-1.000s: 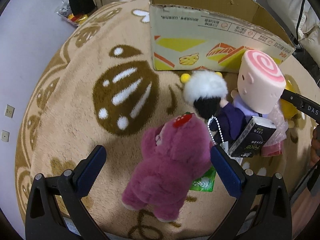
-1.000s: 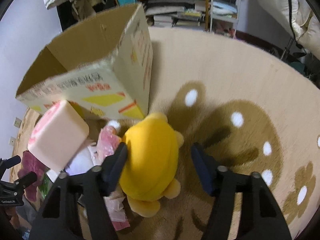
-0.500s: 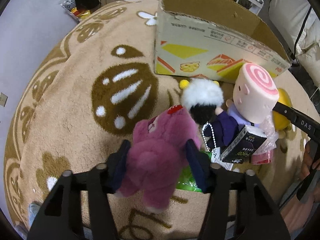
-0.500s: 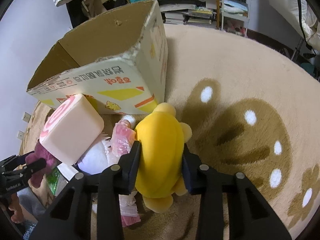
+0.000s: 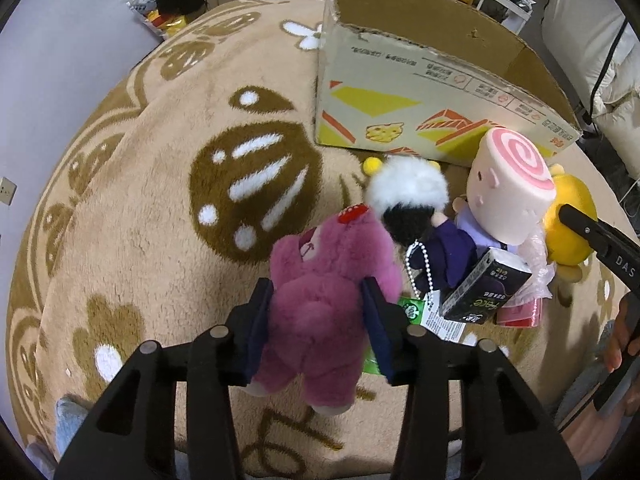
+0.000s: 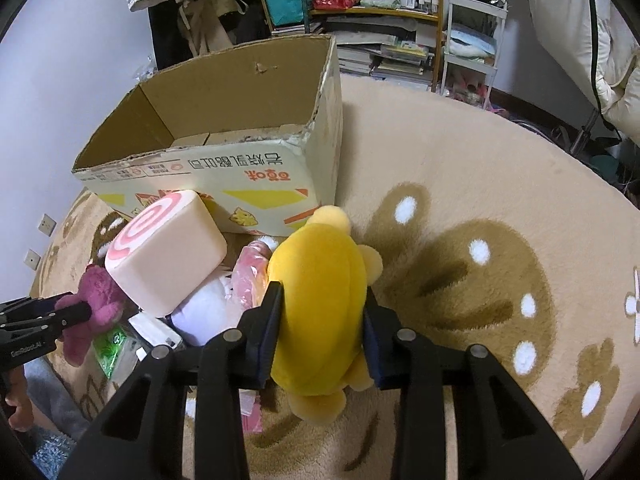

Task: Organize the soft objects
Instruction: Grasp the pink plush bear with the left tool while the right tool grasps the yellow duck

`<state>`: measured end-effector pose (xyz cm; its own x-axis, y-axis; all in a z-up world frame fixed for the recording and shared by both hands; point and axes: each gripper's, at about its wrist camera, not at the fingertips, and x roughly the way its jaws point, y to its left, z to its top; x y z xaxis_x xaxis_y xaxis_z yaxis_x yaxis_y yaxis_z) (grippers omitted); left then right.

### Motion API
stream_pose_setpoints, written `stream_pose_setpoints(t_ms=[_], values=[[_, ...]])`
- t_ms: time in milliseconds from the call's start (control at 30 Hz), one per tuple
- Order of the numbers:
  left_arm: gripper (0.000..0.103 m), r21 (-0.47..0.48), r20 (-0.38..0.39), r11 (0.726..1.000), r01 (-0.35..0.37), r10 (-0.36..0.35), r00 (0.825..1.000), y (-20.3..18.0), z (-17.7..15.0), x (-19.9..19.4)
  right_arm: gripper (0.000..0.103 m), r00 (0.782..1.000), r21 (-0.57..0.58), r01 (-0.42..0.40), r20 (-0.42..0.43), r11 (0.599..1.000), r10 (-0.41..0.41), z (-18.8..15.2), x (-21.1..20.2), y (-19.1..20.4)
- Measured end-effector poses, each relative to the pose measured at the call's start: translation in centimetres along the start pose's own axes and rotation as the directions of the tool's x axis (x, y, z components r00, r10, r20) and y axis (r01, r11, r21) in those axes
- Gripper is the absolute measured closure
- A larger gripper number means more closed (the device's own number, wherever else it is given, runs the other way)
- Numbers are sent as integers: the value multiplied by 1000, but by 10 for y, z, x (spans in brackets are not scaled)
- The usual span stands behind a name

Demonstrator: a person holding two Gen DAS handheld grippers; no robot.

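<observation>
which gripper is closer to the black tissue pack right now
Left. The left gripper, clamped on the purple plush, sits just beside the black tissue pack. The right gripper holds the yellow plush beyond the pink wrapped items.

Two steep close wrist views, shared plush pile [image 5: 460, 240]

left gripper [image 5: 316, 320]: black arms, navy pads, silver screws | right gripper [image 6: 320, 320]: same build
</observation>
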<state>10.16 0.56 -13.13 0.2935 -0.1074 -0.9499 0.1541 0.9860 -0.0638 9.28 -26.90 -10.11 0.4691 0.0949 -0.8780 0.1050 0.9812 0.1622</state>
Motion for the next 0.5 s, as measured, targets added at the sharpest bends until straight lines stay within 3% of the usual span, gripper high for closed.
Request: stream_pose_setpoints(t_ms=[167, 300, 367, 433, 500], values=[[44, 3, -9, 1000, -30, 30, 1000, 1, 0, 2, 65, 1000, 5, 8, 11, 1000, -8, -1, -5, 0], [43, 30, -26, 999, -32, 33, 999, -4, -2, 4, 65, 1000, 10, 2, 28, 1000, -2, -1, -11, -3], [44, 49, -45, 998, -28, 30, 999, -8, -5, 6, 65, 999, 12, -1, 39, 1000, 1, -2, -15, -4], [55, 82, -74, 995, -56, 62, 995, -14, -10, 13, 65, 999, 15, -4, 52, 1000, 4, -2, -19, -4], [56, 92, -83, 994, -63, 71, 994, -15, -11, 15, 65, 998, 19, -11, 66, 1000, 10, -2, -24, -4]])
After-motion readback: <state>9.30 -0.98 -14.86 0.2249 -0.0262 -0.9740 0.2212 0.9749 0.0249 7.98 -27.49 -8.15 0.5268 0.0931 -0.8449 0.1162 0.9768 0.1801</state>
